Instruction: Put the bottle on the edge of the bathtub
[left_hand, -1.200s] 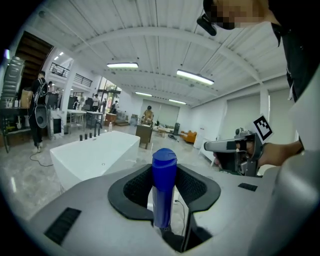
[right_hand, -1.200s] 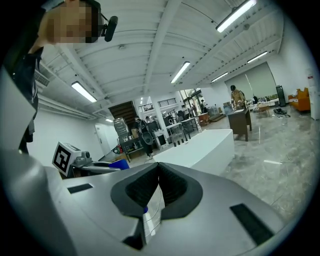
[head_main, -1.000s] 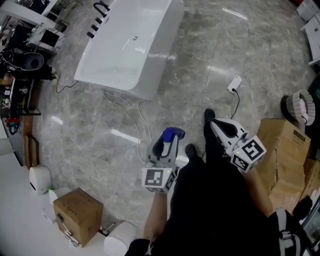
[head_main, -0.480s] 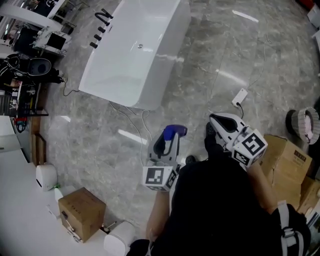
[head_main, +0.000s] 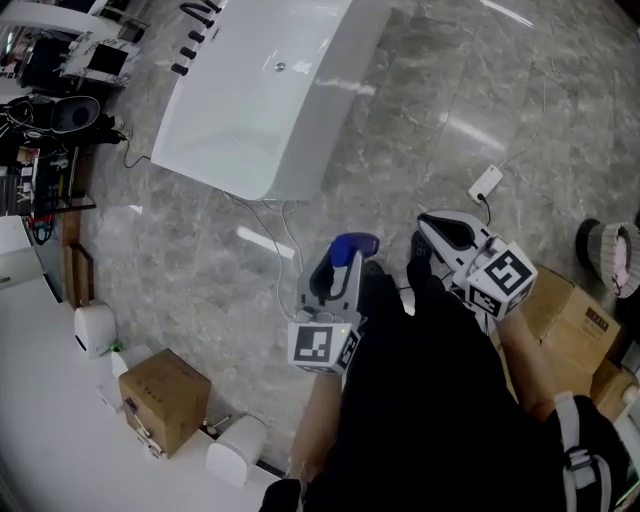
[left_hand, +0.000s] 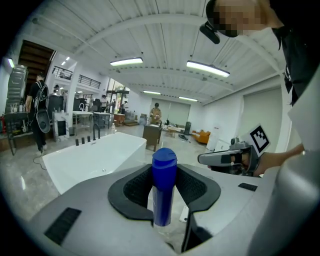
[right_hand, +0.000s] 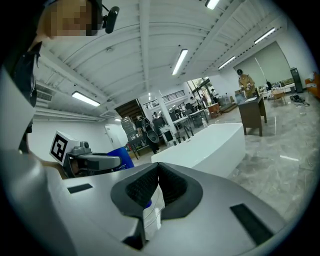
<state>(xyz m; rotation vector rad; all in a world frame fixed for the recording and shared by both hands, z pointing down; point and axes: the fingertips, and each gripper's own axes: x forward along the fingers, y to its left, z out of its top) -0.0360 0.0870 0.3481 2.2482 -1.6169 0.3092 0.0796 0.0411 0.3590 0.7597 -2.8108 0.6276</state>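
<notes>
An upright blue bottle (left_hand: 164, 192) with a rounded cap stands between the black pads of my left gripper (left_hand: 164, 170), which is shut on it. In the head view the bottle's cap (head_main: 352, 244) shows at the tip of the left gripper (head_main: 338, 268), above the grey marble floor. The white bathtub (head_main: 300, 150) lies ahead at the upper left, well apart from the bottle; its rim also shows in the left gripper view (left_hand: 95, 152). My right gripper (head_main: 432, 222) hovers to the right of the bottle. Its jaws meet with nothing in them (right_hand: 158, 167).
Black taps (head_main: 195, 30) stand at the tub's far end. Cables (head_main: 270, 225) trail on the floor near its close end. A white plug adaptor (head_main: 486, 182) lies to the right. Cardboard boxes (head_main: 165, 400) (head_main: 565, 310) flank me; equipment racks (head_main: 40, 100) line the left.
The head view has shifted a little, so the tub now sits slightly left and higher. Both grippers keep their pose, and the bottle stays in the left one.
</notes>
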